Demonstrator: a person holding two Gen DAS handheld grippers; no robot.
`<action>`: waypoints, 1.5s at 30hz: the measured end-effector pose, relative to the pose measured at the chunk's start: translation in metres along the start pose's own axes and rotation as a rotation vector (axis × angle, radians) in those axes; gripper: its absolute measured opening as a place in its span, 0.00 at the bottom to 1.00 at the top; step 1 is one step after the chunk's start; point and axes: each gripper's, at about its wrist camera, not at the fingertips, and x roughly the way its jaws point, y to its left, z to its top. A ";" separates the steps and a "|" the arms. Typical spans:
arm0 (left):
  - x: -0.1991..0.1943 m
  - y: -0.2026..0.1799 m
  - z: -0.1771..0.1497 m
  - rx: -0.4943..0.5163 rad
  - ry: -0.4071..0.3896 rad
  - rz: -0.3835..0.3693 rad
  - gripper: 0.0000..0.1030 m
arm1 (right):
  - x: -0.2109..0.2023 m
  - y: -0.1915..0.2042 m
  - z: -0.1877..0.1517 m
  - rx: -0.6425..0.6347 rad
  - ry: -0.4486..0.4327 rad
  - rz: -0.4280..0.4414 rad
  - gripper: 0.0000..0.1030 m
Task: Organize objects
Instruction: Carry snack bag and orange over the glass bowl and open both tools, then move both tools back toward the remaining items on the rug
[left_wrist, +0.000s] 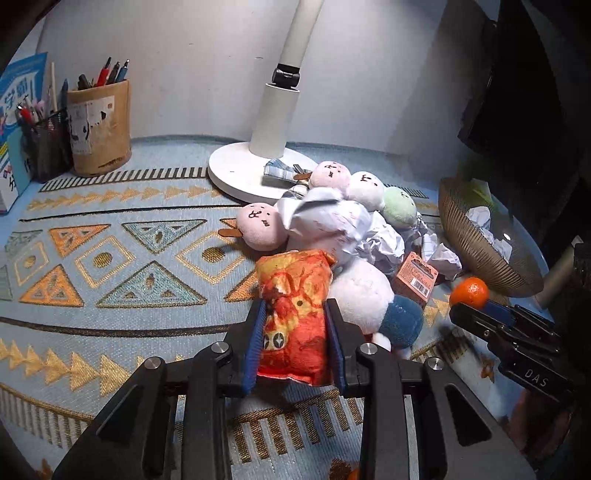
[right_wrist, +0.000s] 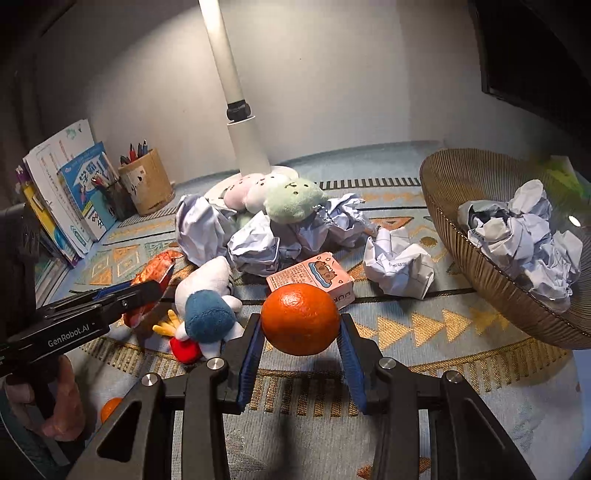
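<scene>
The left gripper (left_wrist: 293, 325) has its jaws clamped on an orange snack bag (left_wrist: 295, 314) above the bench (left_wrist: 110, 266), while the right gripper (right_wrist: 301, 328) squeezes an orange (right_wrist: 300, 319) near the basket (right_wrist: 480, 266) of crumpled paper (right_wrist: 524, 236).

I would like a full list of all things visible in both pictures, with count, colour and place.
snack bag: 1, orange-red, in left hand-held gripper
orange: 1, in right hand-held gripper; a second orange lower left
plush toys: several, pink, white, green, blue, centre pile
paper balls: several, white, on cloth and in bowl
carton: 1, pink, behind orange
bowl: 1, brown, right
lamp: 1, white, back
pen holders: 2, tan and black, back left
books: several, left
cloth: 1, blue patterned
left hand-held gripper: black, blue pads
right hand-held gripper: same
</scene>
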 end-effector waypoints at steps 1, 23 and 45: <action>-0.002 0.001 0.000 -0.007 -0.002 0.004 0.27 | -0.001 0.001 -0.001 -0.002 -0.004 -0.003 0.38; -0.058 -0.216 0.083 0.160 -0.162 -0.185 0.27 | -0.191 -0.142 0.067 0.235 -0.323 -0.171 0.38; 0.041 -0.262 0.065 0.147 -0.091 -0.228 0.66 | -0.145 -0.222 0.038 0.424 -0.202 -0.219 0.65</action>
